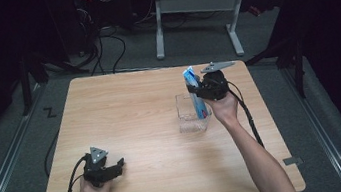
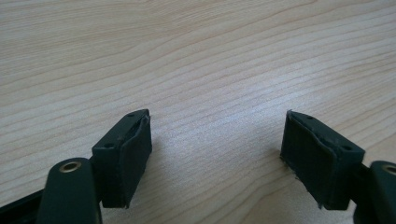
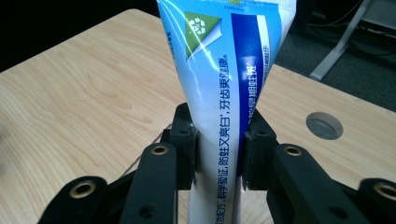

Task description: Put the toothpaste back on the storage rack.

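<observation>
One toothpaste tube upright, crimp up | right tongs gripping it | left tongs open

The bench is a light wood-grain top with rounded corners, standing on grey floor. A clear plastic container sits on it, right of centre and nearer the far edge. A round grey plug is set flush in the top.

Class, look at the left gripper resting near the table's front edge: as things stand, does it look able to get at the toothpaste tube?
Probably not usefully. The left gripper is open with bare table ahead, but the toothpaste tube stands in the clear container, clamped by the right gripper.
</observation>
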{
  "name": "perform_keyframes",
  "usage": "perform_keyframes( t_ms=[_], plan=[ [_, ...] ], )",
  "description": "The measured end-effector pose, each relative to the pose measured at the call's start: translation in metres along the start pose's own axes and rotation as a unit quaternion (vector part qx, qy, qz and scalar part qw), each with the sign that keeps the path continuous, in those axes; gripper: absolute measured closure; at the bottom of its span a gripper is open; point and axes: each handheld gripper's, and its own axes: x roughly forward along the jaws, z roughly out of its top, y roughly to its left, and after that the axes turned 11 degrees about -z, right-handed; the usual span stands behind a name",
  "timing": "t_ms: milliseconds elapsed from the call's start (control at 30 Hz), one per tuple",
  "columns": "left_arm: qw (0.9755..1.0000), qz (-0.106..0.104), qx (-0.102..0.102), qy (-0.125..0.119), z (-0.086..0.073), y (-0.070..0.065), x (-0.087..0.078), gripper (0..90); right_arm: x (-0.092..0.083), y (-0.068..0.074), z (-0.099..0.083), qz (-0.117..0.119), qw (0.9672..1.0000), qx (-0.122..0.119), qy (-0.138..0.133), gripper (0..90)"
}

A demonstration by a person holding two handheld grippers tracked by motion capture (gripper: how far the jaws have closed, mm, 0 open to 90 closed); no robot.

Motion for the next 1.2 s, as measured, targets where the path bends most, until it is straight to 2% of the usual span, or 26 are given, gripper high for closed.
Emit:
perform_keyframes(
  t_ms=[133,333,500,667,967,1133,1200],
  plan=[
    [1.0,0.0,0.0,0.0,0.0,0.0,0.0,24.9,0.001,0.001,-0.003,0.003,1.0,0.001,0.004,70.6],
    [1.0,0.001,0.0,0.0,0.0,0.0,0.0,24.9,0.002,0.005,-0.005,0.001,0.9997,-0.018,0.014,70.2],
    [1.0,0.001,0.0,0.0,0.0,0.0,0.0,25.1,0.003,0.007,-0.006,0.011,0.9997,-0.015,0.017,70.1],
    [1.0,0.0,0.0,0.0,0.0,0.0,0.0,24.7,0.004,0.01,-0.007,0.002,0.999,-0.033,0.029,70.0],
    [1.0,-0.002,-0.002,-0.001,0.0,0.0,0.0,24.7,0.005,0.009,-0.01,0.002,0.9986,-0.034,0.041,69.9],
    [1.0,-0.001,-0.001,-0.001,0.0,0.0,0.0,24.8,0.008,0.005,-0.015,0.005,0.9988,-0.017,0.046,69.8],
    [1.0,0.0,0.0,-0.001,0.0,0.0,0.0,24.8,0.008,0.001,-0.017,0.008,0.9991,0.001,0.042,69.7]
  ],
)
